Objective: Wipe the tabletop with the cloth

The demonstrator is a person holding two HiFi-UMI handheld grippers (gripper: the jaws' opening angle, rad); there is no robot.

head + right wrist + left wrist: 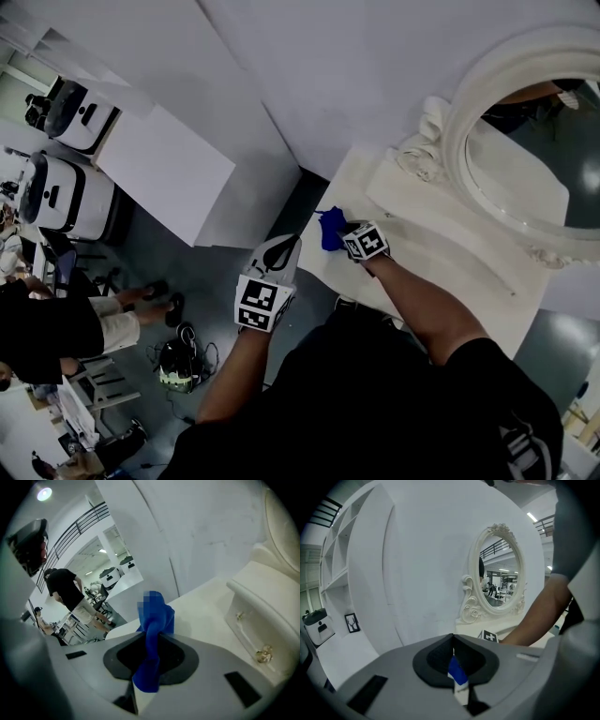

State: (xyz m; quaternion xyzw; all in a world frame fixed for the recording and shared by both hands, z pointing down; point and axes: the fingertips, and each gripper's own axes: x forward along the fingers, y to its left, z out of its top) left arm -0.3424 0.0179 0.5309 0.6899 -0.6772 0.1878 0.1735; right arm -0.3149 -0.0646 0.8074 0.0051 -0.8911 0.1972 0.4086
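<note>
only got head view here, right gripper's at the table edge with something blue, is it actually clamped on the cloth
Observer: Yes. In the right gripper view the right gripper has its jaws shut on the blue cloth, which bunches up past the tips.
Operator: and the left one, holding anything
Observer: The left gripper has its jaws together. Only a small blue and white strip shows at the seam; I cannot tell what it is.
Operator: anything the cloth could snag on
Observer: Possibly. A drawer front with small knobs stands on the tabletop, at the right of that view.
</note>
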